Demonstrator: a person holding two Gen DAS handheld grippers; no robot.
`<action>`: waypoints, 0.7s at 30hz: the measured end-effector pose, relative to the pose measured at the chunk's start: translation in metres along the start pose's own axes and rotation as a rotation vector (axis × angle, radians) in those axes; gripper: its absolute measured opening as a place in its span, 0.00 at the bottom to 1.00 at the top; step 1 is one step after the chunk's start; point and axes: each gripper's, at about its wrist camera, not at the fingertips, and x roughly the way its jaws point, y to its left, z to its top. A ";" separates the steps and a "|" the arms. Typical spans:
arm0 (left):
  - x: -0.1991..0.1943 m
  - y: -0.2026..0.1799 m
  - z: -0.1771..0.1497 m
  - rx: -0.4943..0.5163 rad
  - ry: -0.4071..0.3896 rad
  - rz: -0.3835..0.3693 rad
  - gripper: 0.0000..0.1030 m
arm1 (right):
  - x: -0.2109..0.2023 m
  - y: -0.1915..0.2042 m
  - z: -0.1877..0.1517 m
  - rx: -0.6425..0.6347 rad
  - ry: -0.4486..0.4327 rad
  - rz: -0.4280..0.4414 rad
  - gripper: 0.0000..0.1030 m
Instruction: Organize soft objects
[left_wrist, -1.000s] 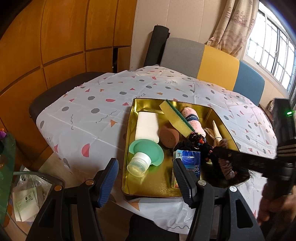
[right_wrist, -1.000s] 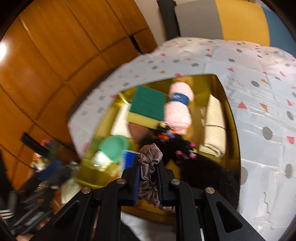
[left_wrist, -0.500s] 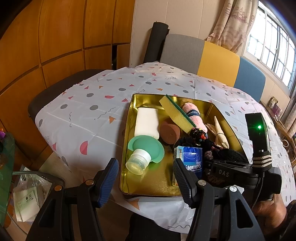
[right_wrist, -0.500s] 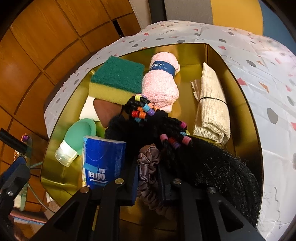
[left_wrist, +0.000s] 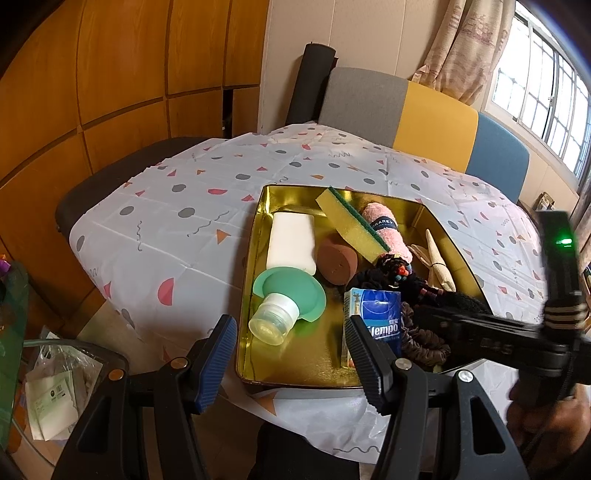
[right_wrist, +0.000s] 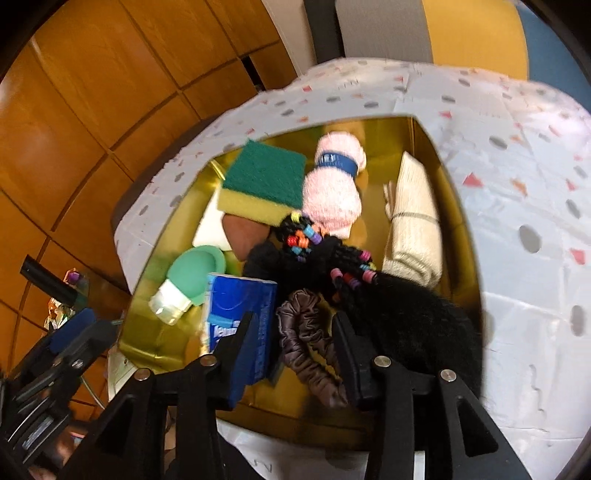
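A gold tray (left_wrist: 255, 229) (right_wrist: 458, 206) on the table holds a green-yellow sponge (right_wrist: 264, 181), a pink rolled towel (right_wrist: 332, 188), a cream cloth (right_wrist: 413, 221), a blue tissue pack (right_wrist: 240, 306) (left_wrist: 376, 314), a green squeeze bottle (left_wrist: 288, 299), a black beaded hair piece (right_wrist: 369, 291) and a brown scrunchie (right_wrist: 306, 343) (left_wrist: 421, 339). My right gripper (right_wrist: 291, 332) (left_wrist: 417, 317) is open; the scrunchie lies in the tray between its fingers. My left gripper (left_wrist: 291, 350) is open and empty at the tray's near edge.
The table carries a white patterned cloth (left_wrist: 177, 221). Chairs with grey, yellow and blue backs (left_wrist: 417, 110) stand behind it. A clear bin with packets (left_wrist: 55, 387) sits low at the left. Wooden wall panels are at the left.
My right gripper lowered the scrunchie into the tray, opened and let it go. It has now drawn back a little. My left gripper stayed in place.
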 end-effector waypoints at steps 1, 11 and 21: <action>0.000 0.000 0.000 0.000 0.000 -0.001 0.60 | -0.008 0.002 -0.001 -0.027 -0.022 -0.023 0.42; -0.009 -0.007 0.004 0.015 -0.032 0.015 0.61 | 0.023 -0.003 -0.006 -0.148 0.065 -0.229 0.14; -0.025 -0.011 0.009 0.016 -0.083 0.023 0.62 | -0.003 0.002 -0.008 -0.125 -0.064 -0.181 0.50</action>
